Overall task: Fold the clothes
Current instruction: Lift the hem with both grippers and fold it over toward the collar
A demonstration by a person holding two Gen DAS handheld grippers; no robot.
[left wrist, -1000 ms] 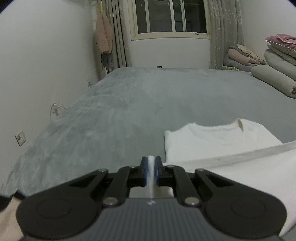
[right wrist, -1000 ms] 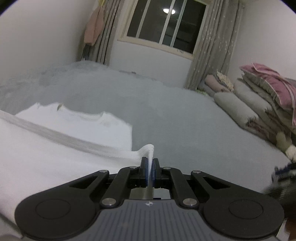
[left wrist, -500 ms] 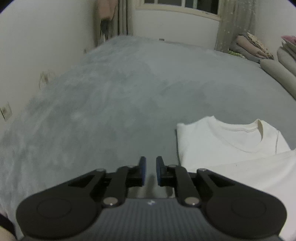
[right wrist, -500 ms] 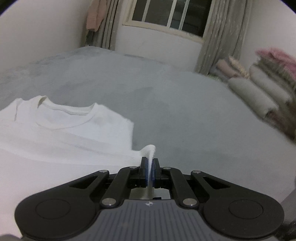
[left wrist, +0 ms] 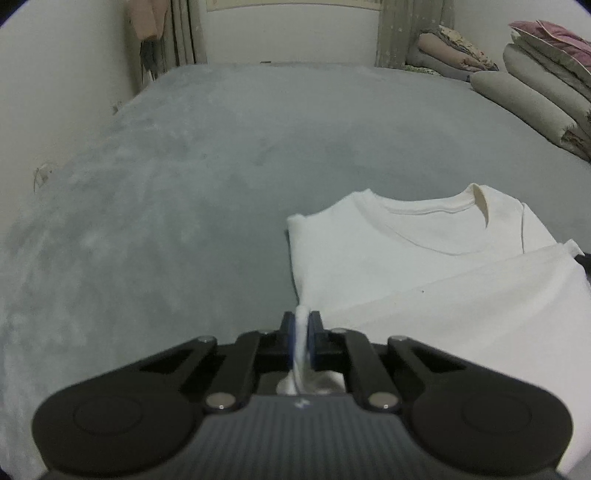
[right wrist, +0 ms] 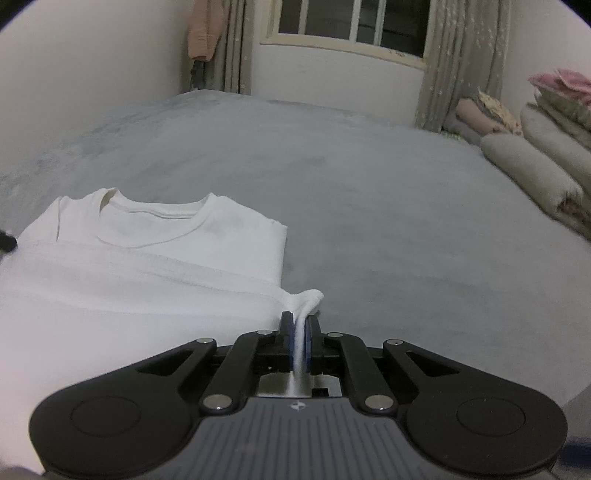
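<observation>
White T-shirt is spread on the grey bed, collar toward the window, lower part doubled up over the chest. One bottom corner of the fabric is pinched between the blue pads of the left claw, jaws clamped tight on it. The shirt body is seen to the right of that claw. The opposite bottom corner is clamped in the right claw, also closed on cloth, with a small bunch of fabric sticking up just past the tips. The shirt lies to the left of this claw. Folded quilts are stacked at the bed's right edge, well apart from the shirt. Curtains are hung beside the window.
</observation>
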